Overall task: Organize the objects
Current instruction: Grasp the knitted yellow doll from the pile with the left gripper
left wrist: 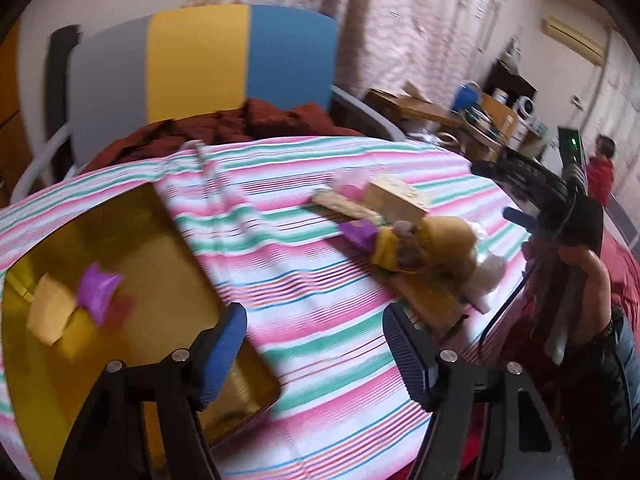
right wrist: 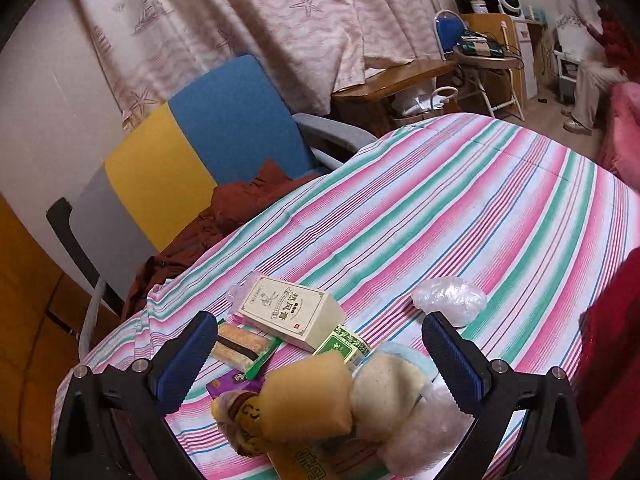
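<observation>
Both grippers open and empty above the striped cloth.
Left wrist view: left gripper [left wrist: 314,344] jaws wide apart, holding nothing; shiny gold rectangular tray [left wrist: 168,236] holds a purple wrapped snack [left wrist: 98,292]. Right wrist view: right gripper [right wrist: 318,356] spread, empty, over the heap of packaged snacks [right wrist: 320,392] beside a cream rectangular carton [right wrist: 292,310].

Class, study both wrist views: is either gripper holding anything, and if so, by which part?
Nothing is held. The left gripper and the right gripper both stand open with empty jaws.
</observation>
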`<state>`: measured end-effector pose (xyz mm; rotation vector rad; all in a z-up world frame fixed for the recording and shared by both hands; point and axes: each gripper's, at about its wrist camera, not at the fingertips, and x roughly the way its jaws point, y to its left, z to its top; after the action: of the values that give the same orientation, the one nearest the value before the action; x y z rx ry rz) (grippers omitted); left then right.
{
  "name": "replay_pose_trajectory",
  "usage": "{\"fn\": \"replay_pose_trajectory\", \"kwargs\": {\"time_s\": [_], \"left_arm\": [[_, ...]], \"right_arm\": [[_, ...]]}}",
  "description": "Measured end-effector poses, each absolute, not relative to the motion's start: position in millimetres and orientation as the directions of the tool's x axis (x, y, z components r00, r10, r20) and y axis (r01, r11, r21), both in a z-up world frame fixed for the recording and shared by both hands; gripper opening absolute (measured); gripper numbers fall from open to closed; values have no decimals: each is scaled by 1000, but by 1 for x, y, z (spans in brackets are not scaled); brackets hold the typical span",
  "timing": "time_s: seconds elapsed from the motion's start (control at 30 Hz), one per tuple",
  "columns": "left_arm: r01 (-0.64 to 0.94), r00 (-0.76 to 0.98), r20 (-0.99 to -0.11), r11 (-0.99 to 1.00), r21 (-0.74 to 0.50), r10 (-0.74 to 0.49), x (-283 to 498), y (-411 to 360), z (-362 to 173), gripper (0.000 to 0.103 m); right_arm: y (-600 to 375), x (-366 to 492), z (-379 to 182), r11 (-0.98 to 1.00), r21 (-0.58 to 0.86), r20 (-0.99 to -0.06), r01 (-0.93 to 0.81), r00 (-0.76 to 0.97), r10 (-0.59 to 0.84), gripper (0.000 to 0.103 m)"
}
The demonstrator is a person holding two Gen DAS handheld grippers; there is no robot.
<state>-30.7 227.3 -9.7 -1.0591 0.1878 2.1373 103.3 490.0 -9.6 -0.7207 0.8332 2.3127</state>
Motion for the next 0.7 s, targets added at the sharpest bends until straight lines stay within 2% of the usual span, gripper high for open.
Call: {"fn": "replay_pose_trajectory", "kwargs": {"time_s": [0.3, 0.7], "left_arm": [[-740, -272, -758, -632, -230, 593, -42, 306, -28, 71], [-738, -221, -807, -635, -228, 548, -64, 372, -64, 71]], "right_arm": [[491, 100, -12, -648, 405, -645, -645, -704, 297, 103], [496, 96, -18, -641, 428, -662, -637, -704, 258, 103]]}}
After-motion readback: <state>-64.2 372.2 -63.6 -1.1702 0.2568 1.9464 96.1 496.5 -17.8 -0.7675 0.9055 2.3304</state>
